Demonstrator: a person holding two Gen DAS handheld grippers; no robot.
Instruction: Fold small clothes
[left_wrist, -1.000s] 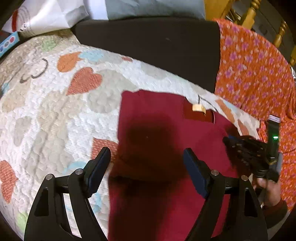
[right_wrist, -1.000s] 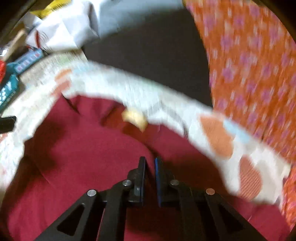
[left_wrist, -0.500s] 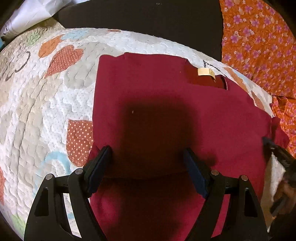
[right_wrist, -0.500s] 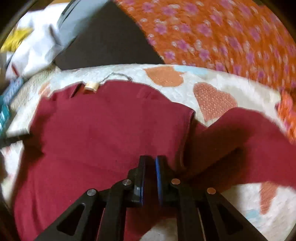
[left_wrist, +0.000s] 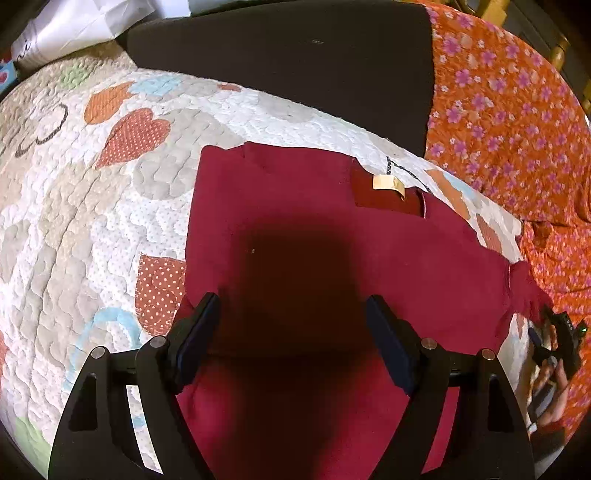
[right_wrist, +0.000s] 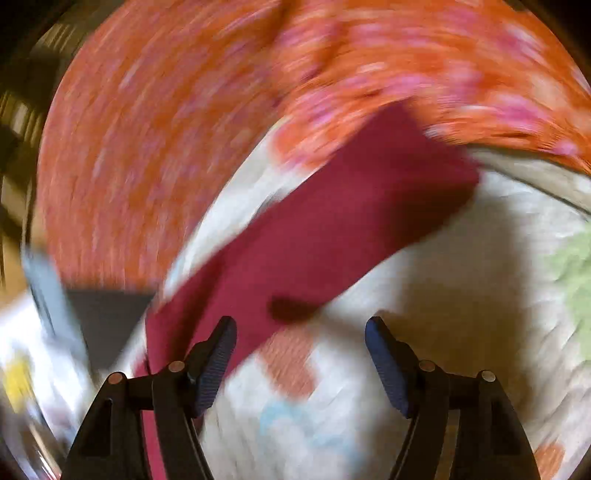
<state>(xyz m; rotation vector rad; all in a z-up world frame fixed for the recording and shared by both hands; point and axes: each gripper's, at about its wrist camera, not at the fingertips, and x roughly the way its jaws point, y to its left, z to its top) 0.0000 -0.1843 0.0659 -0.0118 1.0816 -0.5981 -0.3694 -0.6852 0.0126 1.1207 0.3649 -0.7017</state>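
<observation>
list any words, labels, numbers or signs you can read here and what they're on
None can be read.
Neck tag on the red shirt: pale, and no print shows on it.
White bag, top left: a few dark marks at its edge, cut off and too small to read.
Quilt: a dark stitched outline, a drawing rather than letters.
Right wrist view: too blurred for any text.

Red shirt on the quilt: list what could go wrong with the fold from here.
1. The red shirt has one sleeve stretched out toward the orange cloth; it may slip off the quilt.
2. The right hand-held gripper, jaws just opened, holds nothing, so the sleeve may lie crooked.
</observation>
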